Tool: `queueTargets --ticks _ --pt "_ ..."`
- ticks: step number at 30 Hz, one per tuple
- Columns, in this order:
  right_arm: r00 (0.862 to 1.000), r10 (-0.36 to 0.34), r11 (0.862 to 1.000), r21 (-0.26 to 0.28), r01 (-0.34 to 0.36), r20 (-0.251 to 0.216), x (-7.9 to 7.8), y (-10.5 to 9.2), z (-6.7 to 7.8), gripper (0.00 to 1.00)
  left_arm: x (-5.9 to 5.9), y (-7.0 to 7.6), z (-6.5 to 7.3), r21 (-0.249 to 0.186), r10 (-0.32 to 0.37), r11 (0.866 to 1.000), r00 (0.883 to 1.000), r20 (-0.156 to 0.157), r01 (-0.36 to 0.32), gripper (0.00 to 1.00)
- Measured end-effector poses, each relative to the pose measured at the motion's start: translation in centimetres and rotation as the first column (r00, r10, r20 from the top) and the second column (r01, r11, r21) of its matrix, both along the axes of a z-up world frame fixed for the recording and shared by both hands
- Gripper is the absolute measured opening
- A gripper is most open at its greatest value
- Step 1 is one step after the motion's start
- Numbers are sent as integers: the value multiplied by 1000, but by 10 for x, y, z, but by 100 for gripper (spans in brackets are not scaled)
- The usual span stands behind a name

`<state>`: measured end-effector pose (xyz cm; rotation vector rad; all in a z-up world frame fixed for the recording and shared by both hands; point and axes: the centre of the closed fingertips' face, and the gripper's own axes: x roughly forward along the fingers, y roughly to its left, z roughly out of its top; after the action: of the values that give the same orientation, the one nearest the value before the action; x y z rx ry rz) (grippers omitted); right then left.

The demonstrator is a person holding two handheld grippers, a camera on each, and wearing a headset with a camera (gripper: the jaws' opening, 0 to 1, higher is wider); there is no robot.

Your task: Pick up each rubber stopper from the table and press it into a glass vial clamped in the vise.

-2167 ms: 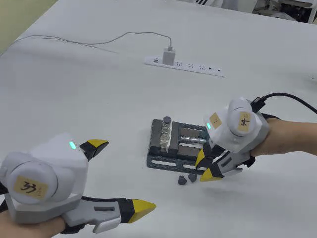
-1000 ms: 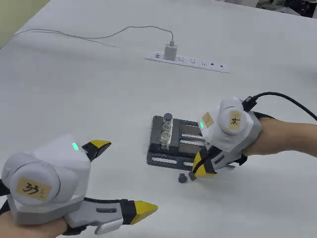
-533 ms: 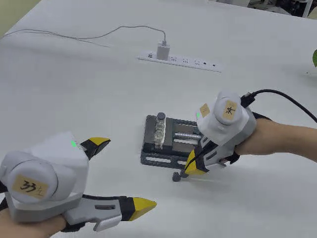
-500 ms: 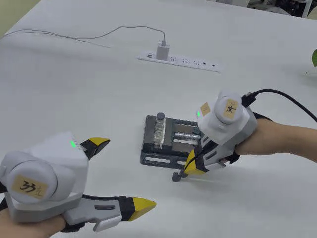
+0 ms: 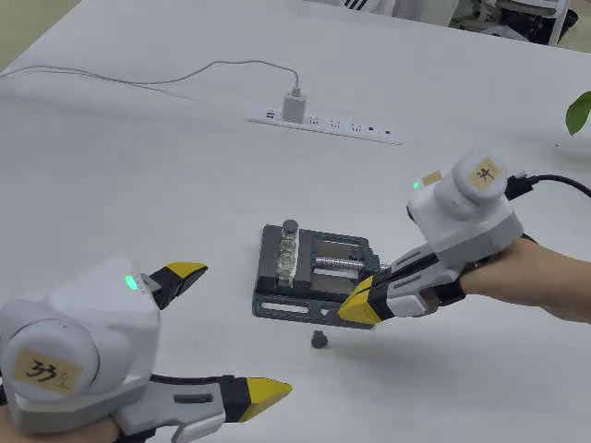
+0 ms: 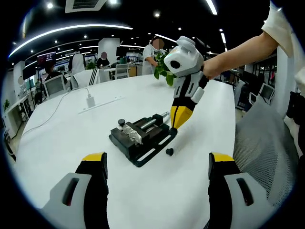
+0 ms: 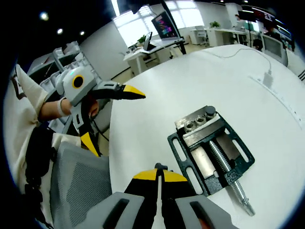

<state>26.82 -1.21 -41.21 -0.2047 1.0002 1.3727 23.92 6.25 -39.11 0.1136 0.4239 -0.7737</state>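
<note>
Right gripper (image 5: 345, 315) is pinched on a stopper (image 7: 160, 165), vise (image 5: 309, 297) and vials (image 5: 289, 254) just beyond its tip. Spare stopper (image 5: 319, 340) lies near it. Left gripper (image 6: 157, 162) gapes, well back.

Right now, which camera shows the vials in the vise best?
The right gripper view: it looks down on the vials, two open mouths and one stoppered. The head view shows them side-on; the left gripper view, small.
</note>
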Motion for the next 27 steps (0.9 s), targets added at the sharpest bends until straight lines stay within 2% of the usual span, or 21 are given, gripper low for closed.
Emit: queueTargets --ticks 3,5,6,9,12,14,15,16,18,19,20,21,22,23,24,25,27 --pt "996 -76 994 74 79 -51 4 6 13 0 1 -1 5 -3 -3 1000 1000 19 3 84" --pt "988 -120 984 121 132 -100 1 12 25 0 1 -1 9 -6 -3 1000 999 37 4 83" --pt "983 -137 979 137 153 -118 3 14 26 0 1 0 10 -6 -3 1000 999 42 3 82" --pt "965 -176 958 191 213 -194 0 21 40 0 2 -1 14 -8 -8 1000 998 61 8 79" --pt "940 -209 930 240 276 -271 -5 28 54 0 3 -3 18 -13 -14 1000 997 79 15 76" --pt "928 -227 920 248 304 -295 -7 29 57 0 4 -4 21 -17 -15 1000 996 89 17 75" --pt "915 -235 912 253 324 -327 -9 30 60 0 5 -5 22 -22 -16 1000 995 95 18 73" --pt "910 -238 906 259 334 -338 -10 30 62 0 5 -6 24 -24 -18 999 995 99 21 72" --pt "885 -251 889 269 371 -392 -13 31 66 0 6 -8 27 -29 -21 999 993 112 25 68" --pt "879 -256 880 279 384 -402 -13 31 68 0 6 -9 29 -32 -25 999 993 118 29 67" --pt "851 -271 865 274 420 -449 -14 31 71 0 7 -11 31 -40 -29 999 992 126 34 64" --pt "839 -273 860 271 432 -471 -15 31 71 0 7 -12 33 -44 -30 998 991 128 36 62" --pt "840 -278 855 278 438 -466 -11 29 71 0 7 -13 34 -47 -31 998 991 132 38 60" --pt "821 -284 848 270 456 -496 -11 27 72 0 8 -15 37 -53 -35 998 990 140 42 59" --pt "817 -281 845 273 459 -504 -13 27 72 0 9 -16 38 -54 -37 998 989 145 45 56" --pt "813 -281 836 285 468 -509 -13 28 74 0 9 -18 40 -58 -43 997 987 152 52 54" --pt "785 -291 819 282 500 -546 -14 28 78 0 10 -21 44 -63 -52 996 985 162 63 49"
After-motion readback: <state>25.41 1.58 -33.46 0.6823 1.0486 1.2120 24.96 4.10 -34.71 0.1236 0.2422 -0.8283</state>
